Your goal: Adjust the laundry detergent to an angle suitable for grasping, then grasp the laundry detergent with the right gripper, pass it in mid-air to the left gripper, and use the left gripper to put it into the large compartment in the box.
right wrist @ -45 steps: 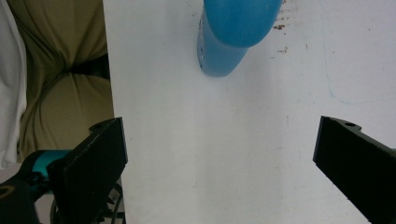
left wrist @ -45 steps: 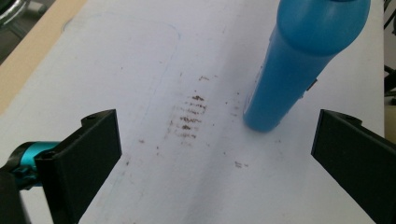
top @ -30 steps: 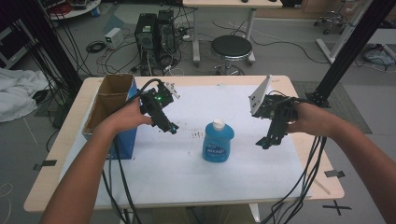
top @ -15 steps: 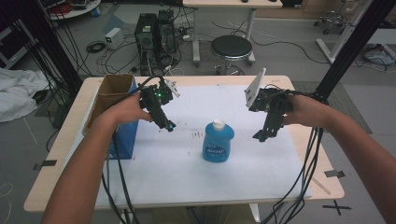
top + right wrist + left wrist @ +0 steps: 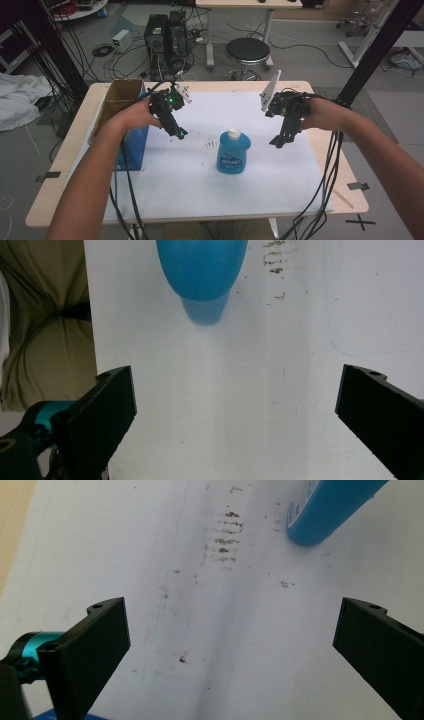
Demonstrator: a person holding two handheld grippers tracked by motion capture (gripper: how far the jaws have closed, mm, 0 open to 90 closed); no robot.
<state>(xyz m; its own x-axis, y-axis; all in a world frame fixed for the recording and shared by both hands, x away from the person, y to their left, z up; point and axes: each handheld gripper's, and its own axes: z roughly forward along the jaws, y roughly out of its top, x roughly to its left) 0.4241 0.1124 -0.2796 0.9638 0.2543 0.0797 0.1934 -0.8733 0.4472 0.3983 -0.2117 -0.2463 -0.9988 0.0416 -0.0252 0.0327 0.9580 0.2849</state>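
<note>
Clearly the work in hand is the reach for the blue bottle [image 5: 233,152], which stands upright with its white cap on, near the middle of the white table [image 5: 170,190], between the 2 grippers and apart from both.

Starting at the left: a cardboard box with a blue side [image 5: 120,107] sits at the table's left edge, just beside the person's left forearm. The left gripper [image 5: 180,133] hangs over the table to the bottle's left, jaws spread wide and holding nothing. The right gripper [image 5: 278,143] hangs on the bottle's other side, a little farther off, also spread wide and empty.

To do the step well, I would judge that 1 gripper should come in level toward the bottle's broad body, low enough that the jaws straddle it below the shoulder and not the narrow neck. Jaws should stay fully apart until both pads flank the plastic; an early touch on 1 side could tip it. The other gripper is best kept clear, or used to steady the bottle.

The high view gives the whole layout: both hands, the box and the bottle's upright stance. From the left gripper view comes what that one blurs: brown smudges [image 5: 226,535] on the table sheet, with the bottle [image 5: 330,507] at the upper right, off the jaws' centre line. The right gripper view has the bottle [image 5: 202,275] ahead, left of centre, and the person's olive-clad lap [image 5: 42,325] past the table edge.
</note>
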